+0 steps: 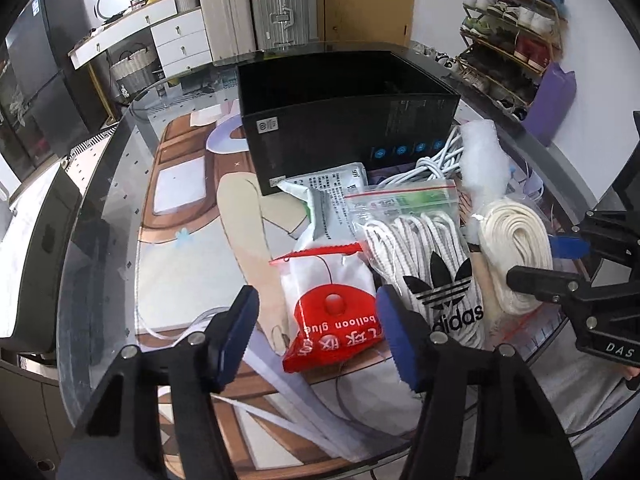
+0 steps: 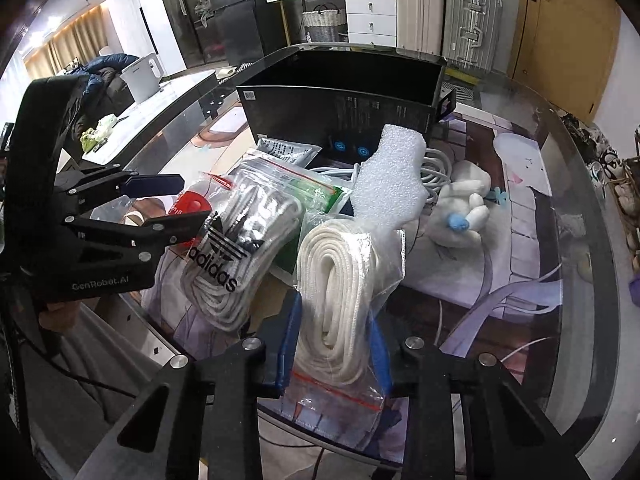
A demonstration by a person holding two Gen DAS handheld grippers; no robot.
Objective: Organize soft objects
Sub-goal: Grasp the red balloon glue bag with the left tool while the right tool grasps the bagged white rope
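Note:
A pile of soft items lies on the glass table in front of an open black box (image 1: 344, 120). My left gripper (image 1: 316, 340) is open, its blue pads either side of a red and white balloon glue bag (image 1: 328, 308). Beside it lies an Adidas bag of white laces (image 1: 436, 272). My right gripper (image 2: 334, 344) is closed on a clear bag of white rope (image 2: 336, 300), seen also in the left wrist view (image 1: 516, 248). White foam (image 2: 392, 180), white cables (image 2: 436, 168) and a white plush toy (image 2: 464, 208) lie behind.
The table's curved glass edge (image 1: 92, 240) runs at the left and near sides. A grey foil pouch (image 1: 332, 196) and a green-labelled zip bag (image 1: 404, 200) lie against the box. Suitcases (image 1: 256, 8), drawers and a shoe rack (image 1: 512, 32) stand beyond the table.

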